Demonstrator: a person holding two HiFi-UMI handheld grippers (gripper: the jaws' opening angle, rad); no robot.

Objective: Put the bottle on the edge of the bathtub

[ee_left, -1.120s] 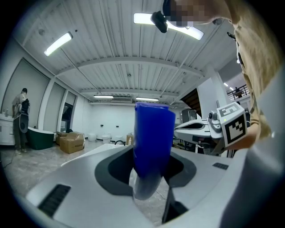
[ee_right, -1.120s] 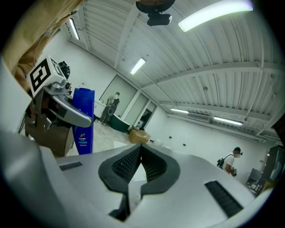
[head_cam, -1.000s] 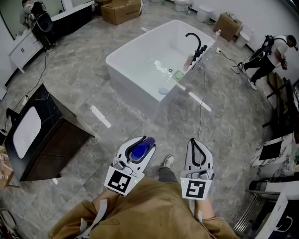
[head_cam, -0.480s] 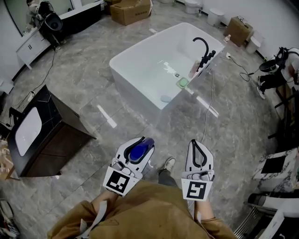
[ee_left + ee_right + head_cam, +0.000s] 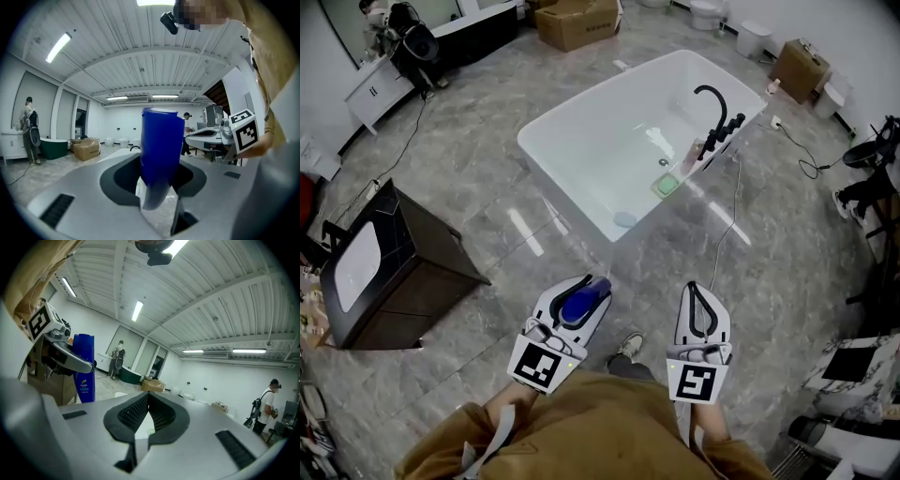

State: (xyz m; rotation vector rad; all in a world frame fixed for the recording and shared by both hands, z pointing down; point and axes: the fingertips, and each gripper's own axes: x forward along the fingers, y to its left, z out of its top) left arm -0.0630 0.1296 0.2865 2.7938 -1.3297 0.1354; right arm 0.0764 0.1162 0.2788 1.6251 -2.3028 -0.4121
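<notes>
Left hand-held gripper (image 5: 594, 287) was clamped on the blue bottle (image 5: 577, 304), close to the person's body. Right hand-held gripper (image 5: 697, 289) had its jaws together and held nothing. The white bathtub (image 5: 567, 192) stood well apart at 12 o'clock, with only gray floor (image 5: 609, 261) between. A dark cabinet (image 5: 422, 267) stood at 9 o'clock. A thin cable (image 5: 729, 220) lay at 1 o'clock.

Head view shifts relative to the bathtub

The bathtub (image 5: 570, 186) now appears slightly larger and further right in the head view, with its black faucet (image 5: 712, 117) displaced right and down. The cardboard box (image 5: 577, 21) shifts right along the top edge. The person at right (image 5: 868, 187) is now cut by the frame edge. The shoe (image 5: 629, 345) sits lower.
</notes>
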